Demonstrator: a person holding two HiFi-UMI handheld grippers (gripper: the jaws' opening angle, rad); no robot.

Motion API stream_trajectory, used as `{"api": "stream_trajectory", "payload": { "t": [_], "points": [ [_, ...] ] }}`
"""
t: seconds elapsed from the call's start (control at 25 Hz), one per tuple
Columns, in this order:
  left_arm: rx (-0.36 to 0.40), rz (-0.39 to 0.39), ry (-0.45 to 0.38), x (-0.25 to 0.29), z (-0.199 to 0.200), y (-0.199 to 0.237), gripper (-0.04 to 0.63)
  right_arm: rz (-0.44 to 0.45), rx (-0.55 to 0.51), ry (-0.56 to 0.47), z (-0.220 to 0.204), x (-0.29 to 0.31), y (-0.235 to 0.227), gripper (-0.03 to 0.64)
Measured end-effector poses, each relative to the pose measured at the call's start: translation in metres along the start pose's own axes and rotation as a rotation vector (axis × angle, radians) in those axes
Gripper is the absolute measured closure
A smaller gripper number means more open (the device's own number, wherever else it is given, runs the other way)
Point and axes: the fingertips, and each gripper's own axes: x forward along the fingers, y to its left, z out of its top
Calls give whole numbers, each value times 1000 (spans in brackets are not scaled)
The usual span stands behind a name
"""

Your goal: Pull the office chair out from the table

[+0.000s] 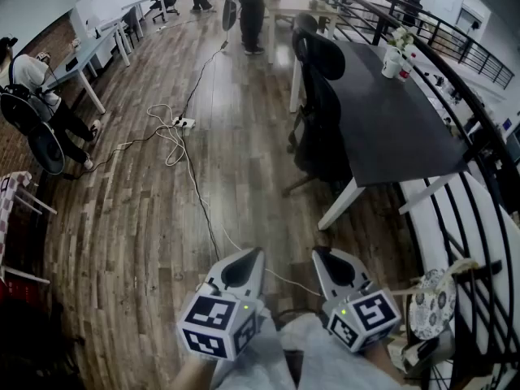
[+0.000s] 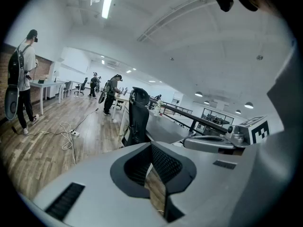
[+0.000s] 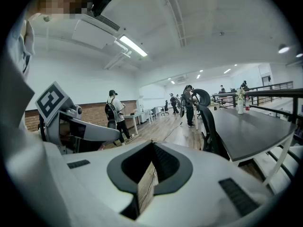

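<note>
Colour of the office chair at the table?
Black all over: office chair, beside the dark table. Head view shows it best.

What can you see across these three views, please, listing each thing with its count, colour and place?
Office chair: one, black, tucked against the table's long side.
Table: one, dark top on white legs, right of centre.
Containers: small cluster, mostly white, at the table's far end.
Power strip: one, white, with cables, on the wood floor.
People: at least two, one at far left, one at top centre.
Railing: one, black, along the right.
Left hand-held gripper: one, grey, bottom centre-left, shut, empty.
Right hand-held gripper: one, grey, bottom centre-right, shut, empty.
</note>
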Motion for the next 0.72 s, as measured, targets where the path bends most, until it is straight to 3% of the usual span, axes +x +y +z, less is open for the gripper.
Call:
{"api": "stream_trajectory", "payload": {
  "t": [0.72],
  "points": [
    [3, -12, 3, -16, -8, 21, 586, 1, 2, 8, -4, 14, 25, 615]
  ]
}}
